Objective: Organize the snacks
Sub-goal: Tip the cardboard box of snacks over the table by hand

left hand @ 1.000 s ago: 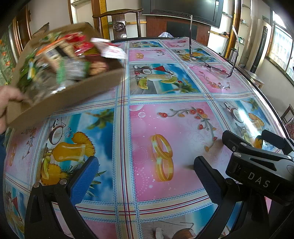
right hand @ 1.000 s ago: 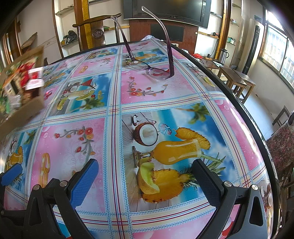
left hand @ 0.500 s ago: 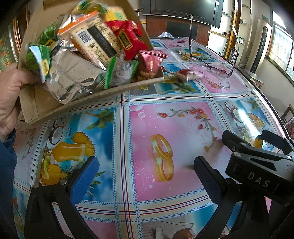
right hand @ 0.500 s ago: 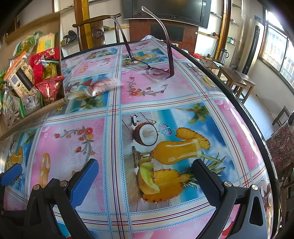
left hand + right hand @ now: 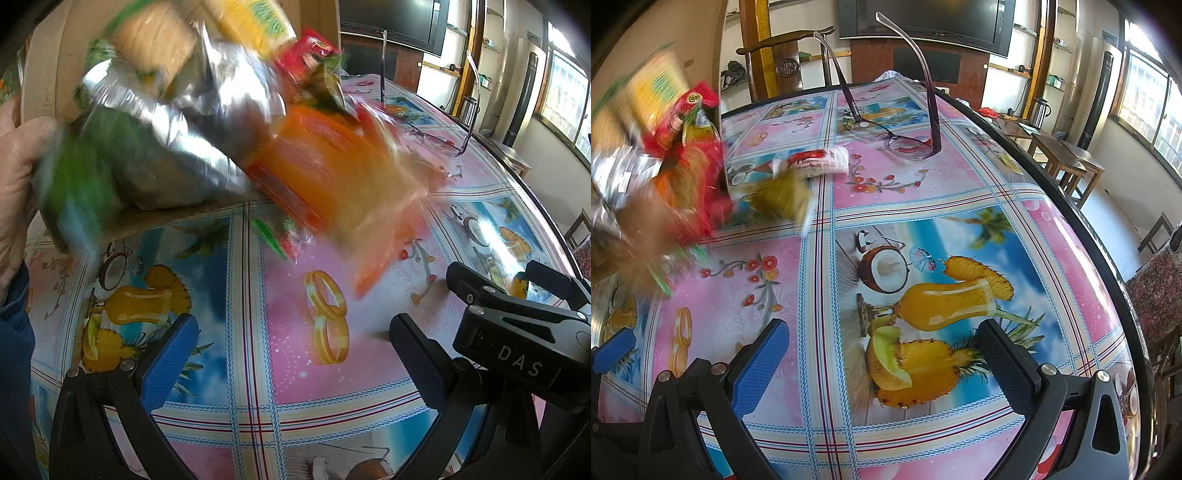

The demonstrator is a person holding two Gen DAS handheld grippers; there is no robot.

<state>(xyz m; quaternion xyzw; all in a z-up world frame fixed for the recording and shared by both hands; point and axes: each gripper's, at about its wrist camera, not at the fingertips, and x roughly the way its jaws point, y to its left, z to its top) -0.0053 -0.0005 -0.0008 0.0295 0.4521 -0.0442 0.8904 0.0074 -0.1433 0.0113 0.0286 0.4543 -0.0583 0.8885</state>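
A cardboard box is tipped steeply over the table, held at its left edge by a bare hand. Snack packets pour out of it in a blur: an orange pack, a silver bag, a red packet, a yellow one. In the right wrist view a red-and-white packet lies on the cloth, and a greenish one is landing beside it. My left gripper is open and empty near the front edge. My right gripper is open and empty too.
A pair of glasses rests lens-down on the far part of the table, which has a patterned cloth and a curved right edge. A wooden chair and a TV stand are behind the table; stools stand at right.
The box has tipped further, from level one second ago to steep now. Its snacks are sliding out onto the table; one packet had dropped half a second ago. Both grippers stayed still.
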